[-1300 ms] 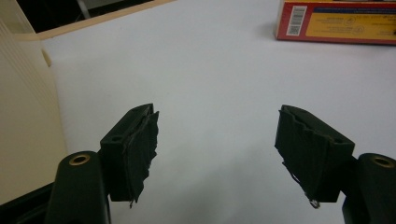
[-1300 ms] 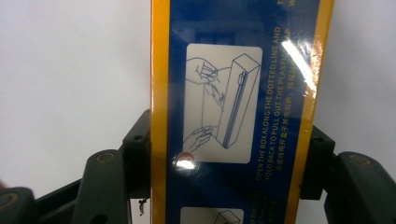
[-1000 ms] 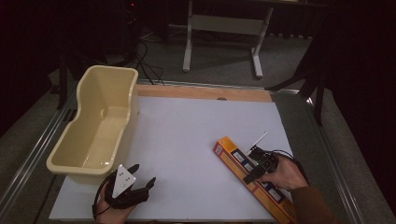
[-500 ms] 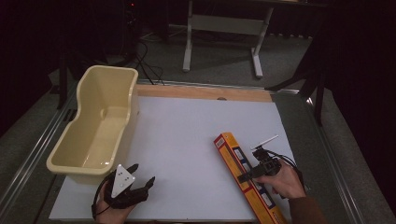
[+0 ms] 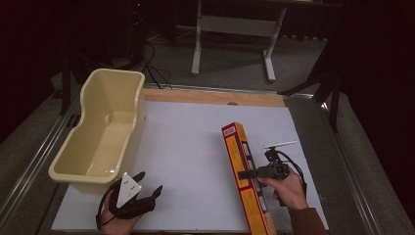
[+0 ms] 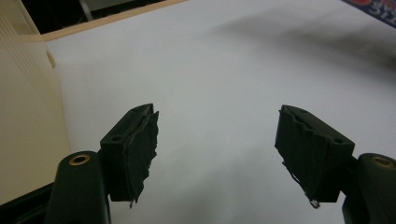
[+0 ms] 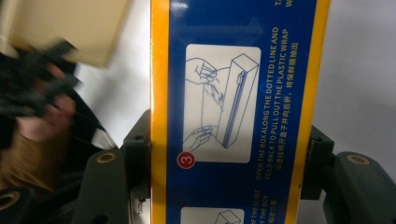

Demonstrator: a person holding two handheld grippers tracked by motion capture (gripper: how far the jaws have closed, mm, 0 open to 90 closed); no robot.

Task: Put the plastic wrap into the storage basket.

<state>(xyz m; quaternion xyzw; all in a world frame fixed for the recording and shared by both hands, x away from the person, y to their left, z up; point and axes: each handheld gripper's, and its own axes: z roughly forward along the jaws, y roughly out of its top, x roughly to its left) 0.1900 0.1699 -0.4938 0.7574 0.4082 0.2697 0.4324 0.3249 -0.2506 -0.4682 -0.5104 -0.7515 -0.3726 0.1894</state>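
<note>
While the right gripper clamps its jaws across the long plastic-wrap box, the box lies lengthwise on the white tabletop in its right half, one red-marked end pointing toward the far edge and the other end reaching past the near edge beside the person's right sleeve. In the right gripper view the box stands between the two black jaws with each pad pressed against an orange side strip, so the right gripper is gripping the box across its narrow width; the blue face turned to the camera carries printed instruction drawings and a red circled numeral. The right hand wraps the gripper's body just to the right of the box, near the tabletop's near right corner. The left gripper rests low near the near left corner of the tabletop, held in the left hand, with a grey three-cornered plate on top. In the left gripper view its jaws stand wide apart with bare white tabletop between them, holding nothing. A cream plastic tub sits along the left edge of the tabletop, just beyond the left gripper, and its pale wall fills the side of the left gripper view.
</note>
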